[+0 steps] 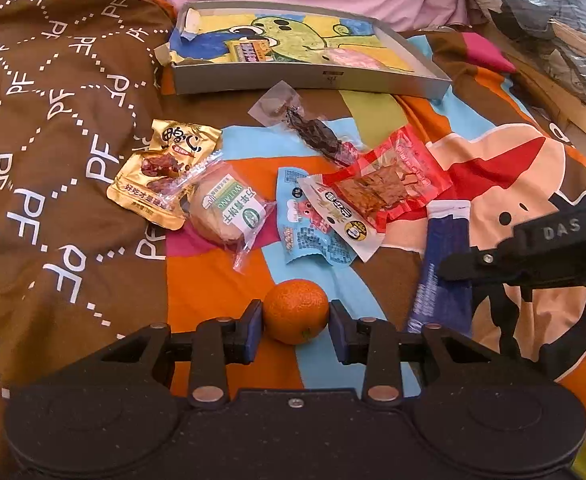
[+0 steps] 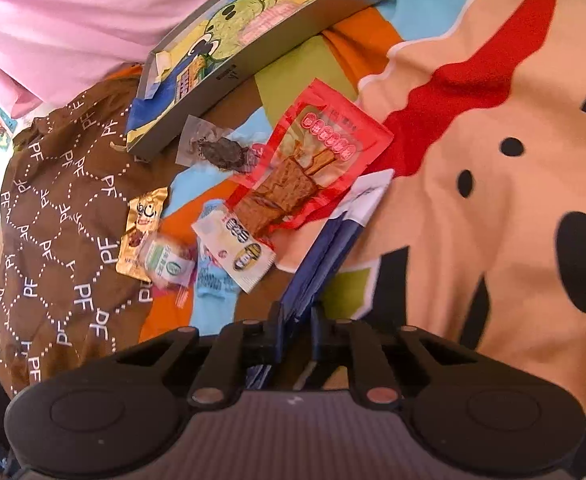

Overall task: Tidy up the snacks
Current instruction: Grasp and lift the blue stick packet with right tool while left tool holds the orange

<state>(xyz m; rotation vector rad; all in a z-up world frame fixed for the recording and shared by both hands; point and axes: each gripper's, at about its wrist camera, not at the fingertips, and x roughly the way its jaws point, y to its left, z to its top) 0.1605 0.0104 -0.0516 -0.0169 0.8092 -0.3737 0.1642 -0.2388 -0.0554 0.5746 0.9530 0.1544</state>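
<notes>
A tray [image 1: 313,78] sat at the back of the bedspread [image 1: 73,160]; snack packets [image 1: 229,208] lay scattered before it, an orange [image 1: 295,311] nearest.

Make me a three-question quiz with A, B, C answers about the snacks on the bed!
1. Where is the round orange tangerine?
A. In the box
B. Between the left gripper's jaws
C. On the pink pillow

2. What colour is the long foil packet in the right gripper?
A. Dark blue
B. Green
C. Gold

3. The shallow grey cardboard box is:
A. Lidded
B. Upside down
C. Open

Answers: 1 B, jaws flank it. 2 A, blue foil shows. 3 C, its picture lining is visible.
</notes>
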